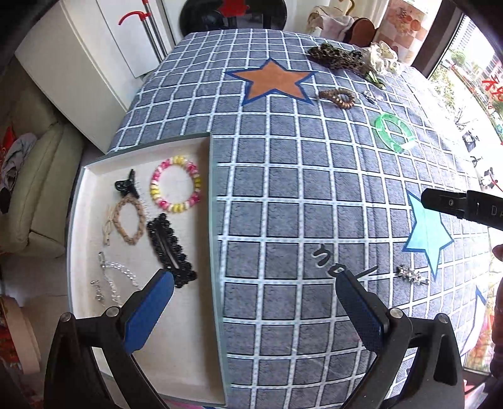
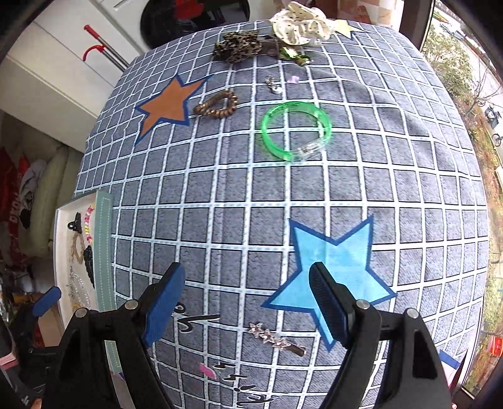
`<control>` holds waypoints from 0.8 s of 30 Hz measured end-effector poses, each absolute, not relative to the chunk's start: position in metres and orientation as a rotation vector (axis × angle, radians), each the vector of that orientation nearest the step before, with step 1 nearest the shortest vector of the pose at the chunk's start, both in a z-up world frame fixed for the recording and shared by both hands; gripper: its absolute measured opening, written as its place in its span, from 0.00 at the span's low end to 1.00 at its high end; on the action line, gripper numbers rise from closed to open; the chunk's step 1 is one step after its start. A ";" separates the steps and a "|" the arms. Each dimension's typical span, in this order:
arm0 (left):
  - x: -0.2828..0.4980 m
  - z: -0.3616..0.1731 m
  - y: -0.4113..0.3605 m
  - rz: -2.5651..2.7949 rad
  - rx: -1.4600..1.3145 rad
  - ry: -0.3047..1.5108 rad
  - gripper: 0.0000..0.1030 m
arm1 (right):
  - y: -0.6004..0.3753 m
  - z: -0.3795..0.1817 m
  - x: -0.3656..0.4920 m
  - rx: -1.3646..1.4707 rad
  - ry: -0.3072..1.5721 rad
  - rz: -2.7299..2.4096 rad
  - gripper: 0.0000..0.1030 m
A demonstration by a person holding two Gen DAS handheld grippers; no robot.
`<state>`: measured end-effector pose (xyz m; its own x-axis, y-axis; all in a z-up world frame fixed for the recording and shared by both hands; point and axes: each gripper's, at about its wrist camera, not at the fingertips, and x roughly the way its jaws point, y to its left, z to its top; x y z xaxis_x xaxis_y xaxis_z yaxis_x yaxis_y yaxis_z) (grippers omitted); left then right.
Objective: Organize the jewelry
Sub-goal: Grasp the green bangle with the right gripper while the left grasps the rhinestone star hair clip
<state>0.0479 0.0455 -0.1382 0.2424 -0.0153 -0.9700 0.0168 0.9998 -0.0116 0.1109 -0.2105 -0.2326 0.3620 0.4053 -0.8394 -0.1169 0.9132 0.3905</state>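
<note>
Right gripper [image 2: 246, 302] jaws wide, empty, over the sparkly hair clip [image 2: 276, 339] on the checked cloth [image 2: 251, 188]; left gripper [image 1: 254, 297] open by the tray [image 1: 188, 361]; next, probably pinch clip.

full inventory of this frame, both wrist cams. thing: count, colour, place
tray: 1, white, table's left edge
spiral hair tie: 1, pink-yellow-white, in tray
small claw clip: 1, black, in tray
braided tie: 1, beige, in tray
lace snap clip: 1, black, in tray
bead chain: 1, clear, in tray
green bangle: 1, on cloth, centre-right
brown spiral tie: 1, beside orange star
rhinestone clip: 1, silver, near edge
leopard scrunchie: 1, far edge
white scrunchie: 1, far edge
left gripper: open, empty
right gripper: open, empty
</note>
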 end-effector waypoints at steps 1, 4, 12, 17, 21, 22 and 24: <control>0.049 -0.141 0.036 -0.041 -0.009 1.340 1.00 | -0.220 -0.234 0.114 0.291 1.156 0.322 0.81; 0.050 -0.149 0.005 -0.092 -0.033 1.383 1.00 | -0.244 -0.240 0.123 0.306 1.161 0.280 0.81; 0.049 -0.168 -0.058 -0.145 -0.039 1.467 1.00 | -0.273 -0.251 0.153 0.300 1.166 0.294 0.81; 0.054 -0.179 -0.076 -0.094 -0.091 1.508 1.00 | -0.270 -0.246 0.181 0.255 1.146 0.350 0.81; 0.052 -0.192 -0.093 -0.053 -0.141 1.558 0.96 | -0.264 -0.244 0.204 0.217 1.129 0.379 0.81; 0.050 -0.194 -0.095 -0.044 -0.164 1.567 0.96 | -0.262 -0.245 0.210 0.205 1.127 0.383 0.81; 0.045 -0.197 -0.102 -0.025 -0.204 1.580 0.96 | -0.258 -0.245 0.218 0.177 1.122 0.389 0.81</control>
